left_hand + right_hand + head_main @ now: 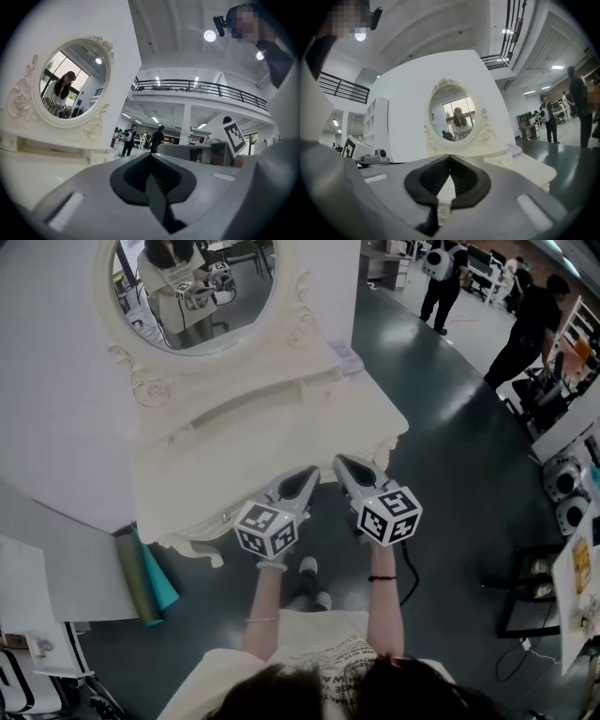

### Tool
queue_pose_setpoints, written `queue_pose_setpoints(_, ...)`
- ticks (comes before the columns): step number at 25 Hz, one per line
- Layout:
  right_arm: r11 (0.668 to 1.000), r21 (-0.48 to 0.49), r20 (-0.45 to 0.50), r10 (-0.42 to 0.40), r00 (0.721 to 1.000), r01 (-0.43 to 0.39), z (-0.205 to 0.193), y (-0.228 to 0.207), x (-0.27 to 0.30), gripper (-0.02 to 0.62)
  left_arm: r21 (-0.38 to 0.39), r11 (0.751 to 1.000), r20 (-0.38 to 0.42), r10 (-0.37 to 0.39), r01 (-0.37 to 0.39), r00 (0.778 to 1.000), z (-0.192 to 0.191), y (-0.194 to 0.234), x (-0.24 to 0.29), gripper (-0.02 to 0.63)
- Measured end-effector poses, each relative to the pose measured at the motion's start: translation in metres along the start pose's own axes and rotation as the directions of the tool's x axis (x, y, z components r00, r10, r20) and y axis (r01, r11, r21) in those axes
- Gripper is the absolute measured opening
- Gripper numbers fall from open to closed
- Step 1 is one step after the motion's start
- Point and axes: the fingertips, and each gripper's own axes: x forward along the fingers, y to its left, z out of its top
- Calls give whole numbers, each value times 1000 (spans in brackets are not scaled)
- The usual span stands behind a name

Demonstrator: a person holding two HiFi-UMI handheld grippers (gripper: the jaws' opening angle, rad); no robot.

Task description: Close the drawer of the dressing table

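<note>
A cream dressing table (234,451) with an oval mirror (192,287) stands against a white wall. Both grippers are side by side over its front edge, pointing level at it. The left gripper (309,472) is shut with nothing between its jaws, and so is the right gripper (344,463). No drawer front shows from above; the tabletop and the grippers hide it. In the left gripper view the shut tips (151,154) sit above the tabletop (42,173), with the mirror (75,82) to the left. In the right gripper view the closed jaws (450,158) face the mirror (457,117).
Rolled teal and olive sheets (150,577) lean at the table's left front leg. White panels (37,587) lie further left. A black stand (525,601) and shelving are on the right. People (530,324) stand at the back right on the dark floor.
</note>
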Motion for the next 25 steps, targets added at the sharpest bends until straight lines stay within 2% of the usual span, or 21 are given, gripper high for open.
queue_pose_setpoints(14, 1000, 23, -9, -18, 1000, 18, 8, -52, 67, 3, 9, 1000, -16, -20, 20, 1000, 16, 63, 57, 0)
queue_pose_setpoints(25, 999, 31, -20, -41, 999, 41, 13, -83, 96, 3, 3, 998, -24, -58, 58, 998, 23, 89, 94, 0)
